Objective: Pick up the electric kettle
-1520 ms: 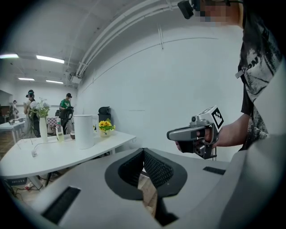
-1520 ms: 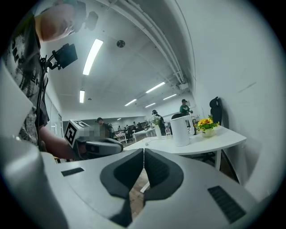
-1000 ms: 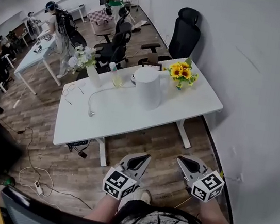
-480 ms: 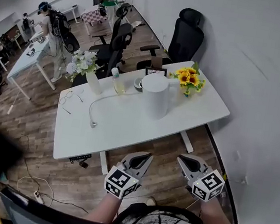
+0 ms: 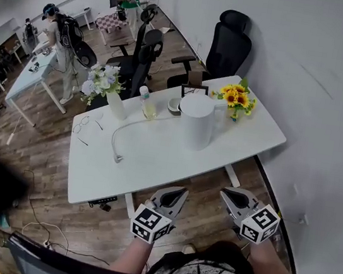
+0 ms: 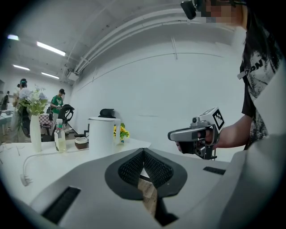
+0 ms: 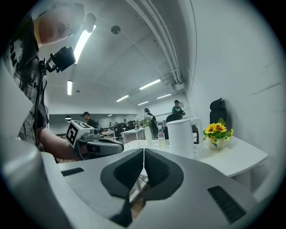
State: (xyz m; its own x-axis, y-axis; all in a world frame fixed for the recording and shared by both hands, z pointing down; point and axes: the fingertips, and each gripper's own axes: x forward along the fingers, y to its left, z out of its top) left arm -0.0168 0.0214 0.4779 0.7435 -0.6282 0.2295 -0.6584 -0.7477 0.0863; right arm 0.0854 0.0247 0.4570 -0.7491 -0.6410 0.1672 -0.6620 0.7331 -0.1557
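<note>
The white electric kettle stands upright at the back middle of the white table, next to the sunflowers. It also shows in the left gripper view as the kettle and in the right gripper view as the kettle. My left gripper and right gripper hover side by side over the floor, short of the table's near edge and well away from the kettle. The jaws of the left gripper meet with nothing between them. Those of the right gripper are likewise shut and empty.
On the table are a pot of sunflowers, a vase of white flowers, a clear bottle, a small bowl, glasses and a white cable. Black chairs stand behind. A wall runs along the right; people stand far back.
I have stepped closer to the table: it and the kettle sit larger and further right in the head view. Both grippers keep side by side, still shut.
</note>
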